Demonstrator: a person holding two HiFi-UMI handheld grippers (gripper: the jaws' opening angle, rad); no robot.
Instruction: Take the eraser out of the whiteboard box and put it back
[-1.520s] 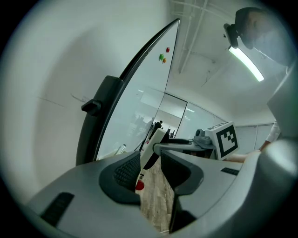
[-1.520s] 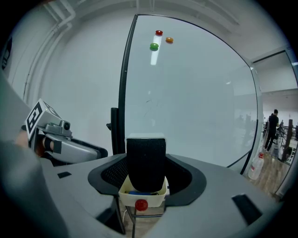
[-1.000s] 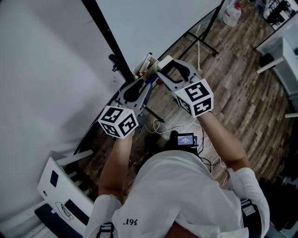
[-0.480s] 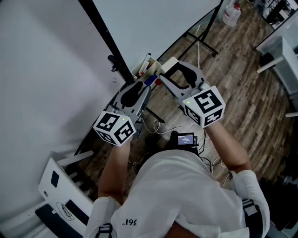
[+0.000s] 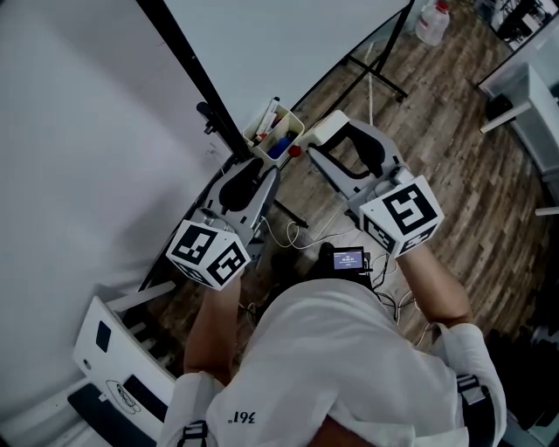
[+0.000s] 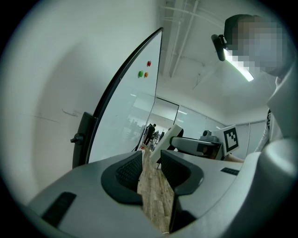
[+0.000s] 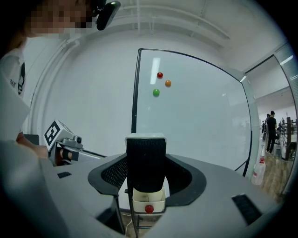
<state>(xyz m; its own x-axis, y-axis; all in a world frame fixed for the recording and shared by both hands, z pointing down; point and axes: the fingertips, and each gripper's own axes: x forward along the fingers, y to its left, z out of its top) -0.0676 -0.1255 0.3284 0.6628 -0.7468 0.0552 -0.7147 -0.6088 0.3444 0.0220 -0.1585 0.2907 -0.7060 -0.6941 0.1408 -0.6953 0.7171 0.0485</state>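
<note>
The whiteboard box point(image 5: 277, 134), a small white tray with markers in it, hangs at the lower edge of the whiteboard point(image 5: 288, 44). My right gripper point(image 5: 330, 133) is shut on the eraser point(image 5: 323, 127), held just right of the box and clear of it. In the right gripper view the eraser point(image 7: 145, 162) stands upright between the jaws, black felt facing the camera, with the box point(image 7: 148, 204) seen below it. My left gripper point(image 5: 255, 168) hovers left of the box. Its jaws point(image 6: 150, 160) stand open by a narrow gap with nothing in it.
Red, orange and green magnets point(image 7: 160, 83) stick on the whiteboard. The board's stand legs point(image 5: 377, 77) spread over the wood floor. A plastic bottle point(image 5: 434, 23) stands far back. A small screen device point(image 5: 348, 259) and cables lie near my feet. A white panel point(image 5: 113, 354) leans at lower left.
Both grippers have drawn back from the box toward my body. The right one has carried the eraser out and to the right of the box.
</note>
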